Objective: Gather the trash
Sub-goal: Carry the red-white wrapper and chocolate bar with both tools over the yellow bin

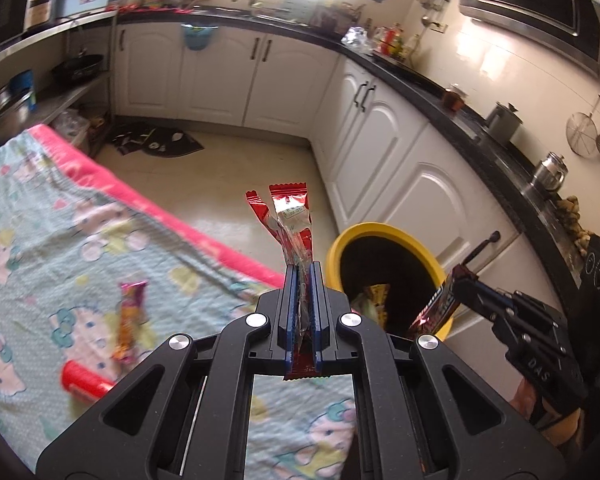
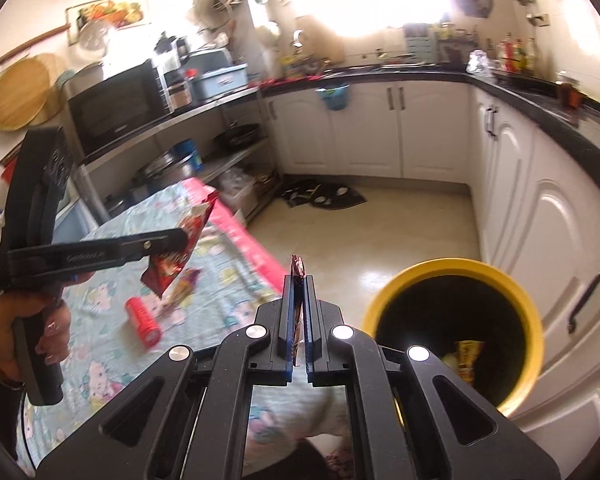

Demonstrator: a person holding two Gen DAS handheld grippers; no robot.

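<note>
My left gripper point(image 1: 303, 270) is shut on red snack wrappers point(image 1: 290, 216), held above the table's edge, left of the yellow-rimmed trash bin point(image 1: 380, 229). The same wrappers show in the right wrist view point(image 2: 188, 240), with the left gripper point(image 2: 182, 236) over the table. My right gripper point(image 2: 299, 280) is shut on a dark red wrapper point(image 2: 299, 270), seen edge-on, left of the bin point(image 2: 456, 266). In the left wrist view the right gripper point(image 1: 466, 276) holds that wrapper point(image 1: 436, 306) over the bin's rim. A yellow wrapper point(image 2: 469, 358) lies inside the bin.
On the patterned cloth table point(image 1: 40, 232) lie an orange-pink wrapper point(image 1: 130, 320) and a red cylinder point(image 1: 84, 380). White cabinets point(image 1: 400, 168) under a black counter stand behind the bin. A dark mat point(image 1: 156, 142) lies on the floor. Shelves with pans point(image 2: 204, 160) stand at the left.
</note>
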